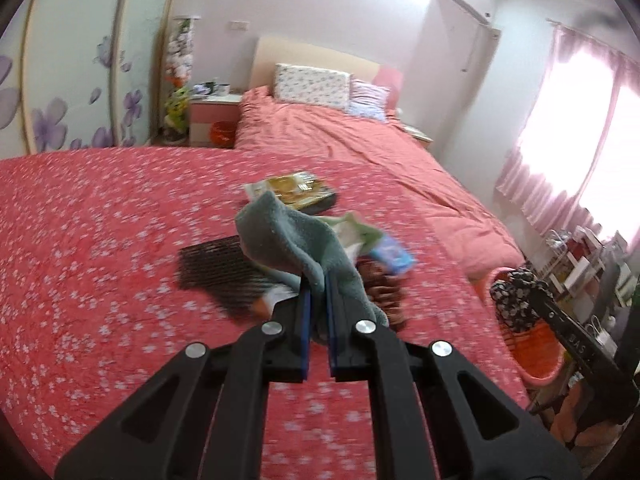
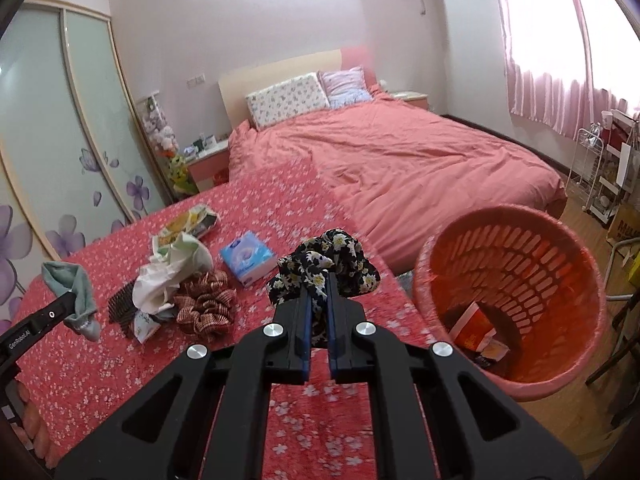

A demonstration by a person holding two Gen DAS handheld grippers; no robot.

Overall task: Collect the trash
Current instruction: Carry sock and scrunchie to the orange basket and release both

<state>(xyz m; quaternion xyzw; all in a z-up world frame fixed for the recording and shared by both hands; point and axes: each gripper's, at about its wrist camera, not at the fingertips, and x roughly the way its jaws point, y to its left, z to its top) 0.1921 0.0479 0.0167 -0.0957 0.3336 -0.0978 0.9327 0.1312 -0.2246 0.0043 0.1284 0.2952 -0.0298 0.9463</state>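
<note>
My left gripper (image 1: pixel 318 286) is shut on a grey-green sock (image 1: pixel 288 240), lifted above the red flowered bedspread (image 1: pixel 100 240); the same sock (image 2: pixel 74 292) hangs at the left of the right wrist view. My right gripper (image 2: pixel 318 280) is shut on a black floral scrunchie (image 2: pixel 324 264), held over the bed edge beside the orange basket (image 2: pixel 560 364). On the spread lie a crumpled white wrapper (image 2: pixel 168 276), a brown scrunchie (image 2: pixel 206 306), a dark comb (image 2: pixel 120 308), a blue tissue pack (image 2: pixel 248 260) and a yellow snack bag (image 2: pixel 186 222).
The orange basket holds a red-and-white box (image 2: pixel 472 326) and small packets. Behind the spread is a pink duvet (image 2: pixel 400 160) with pillows (image 2: pixel 286 98). A wardrobe with flower panels (image 2: pixel 60 140) stands left; a white rack (image 2: pixel 592 172) and clutter stand right under pink curtains.
</note>
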